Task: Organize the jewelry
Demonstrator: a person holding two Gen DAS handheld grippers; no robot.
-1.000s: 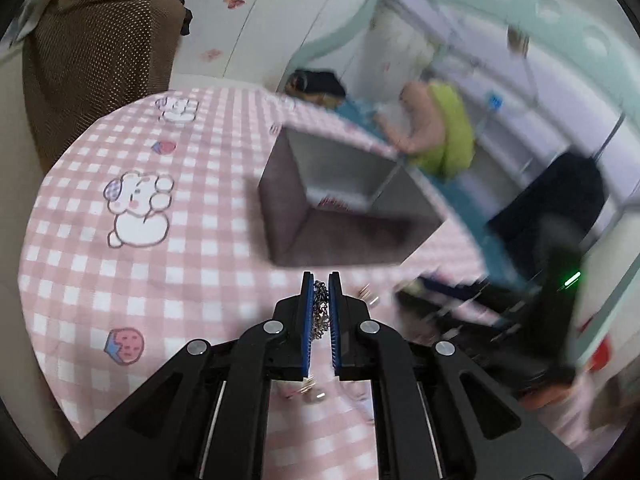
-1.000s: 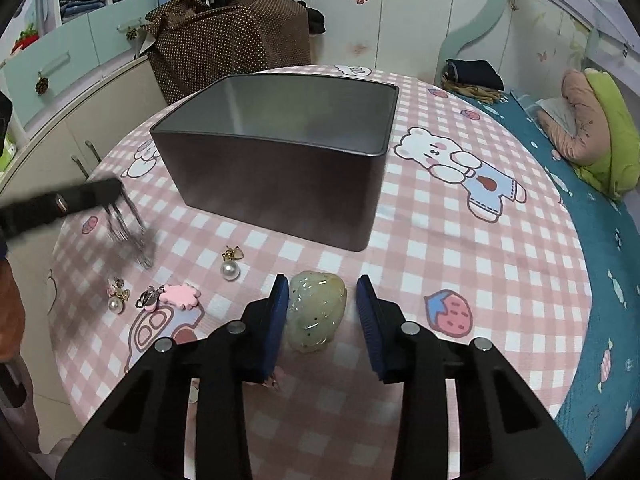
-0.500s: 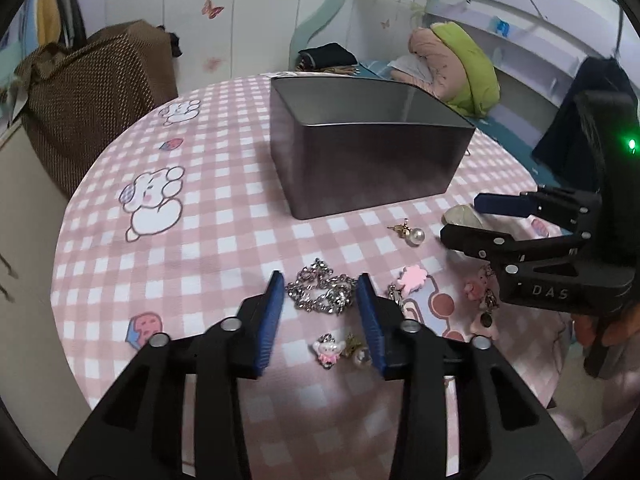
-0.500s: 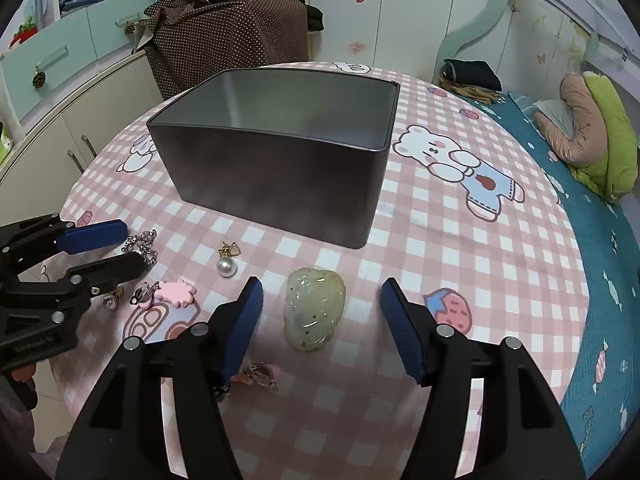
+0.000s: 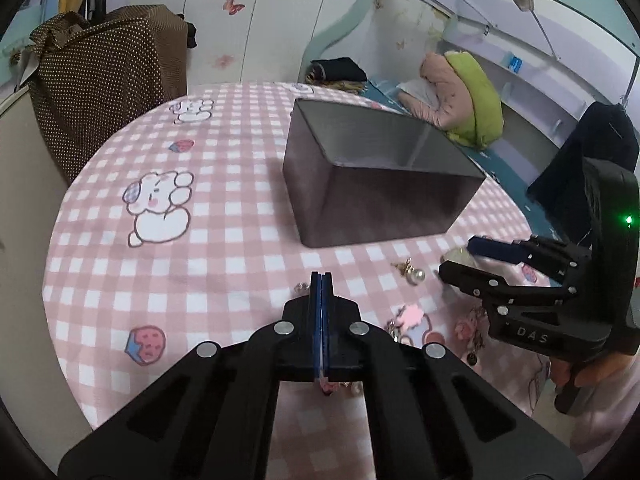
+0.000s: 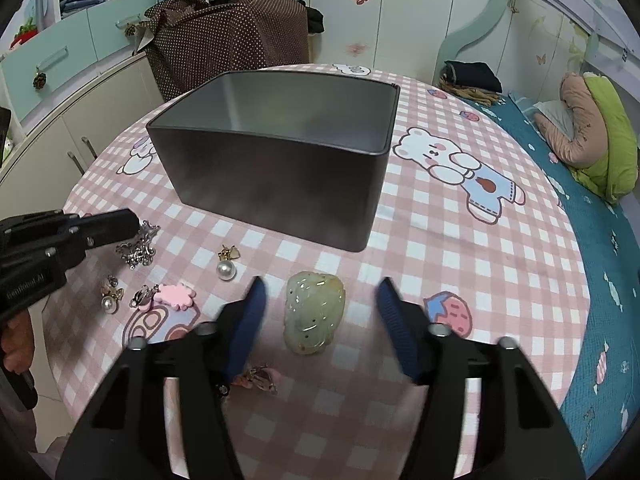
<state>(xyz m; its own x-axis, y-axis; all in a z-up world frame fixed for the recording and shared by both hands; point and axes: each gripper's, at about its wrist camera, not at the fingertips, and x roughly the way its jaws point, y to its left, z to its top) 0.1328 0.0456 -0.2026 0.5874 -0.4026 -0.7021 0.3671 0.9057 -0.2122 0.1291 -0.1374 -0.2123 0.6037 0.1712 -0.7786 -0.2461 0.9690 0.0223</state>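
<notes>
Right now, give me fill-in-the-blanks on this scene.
The left tongs are ___. The pale green stone lies on the checked ___, not in the dark box. The flower-shaped charm is coloured ___.
Missing: shut; tablecloth; pink.

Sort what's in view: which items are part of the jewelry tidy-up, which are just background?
Job items: dark metal box, green jade pendant, silver chain, pearl earring, pink flower clip.

Lying about: brown dotted bag, pink and green pillow, folded dark clothes.
</notes>
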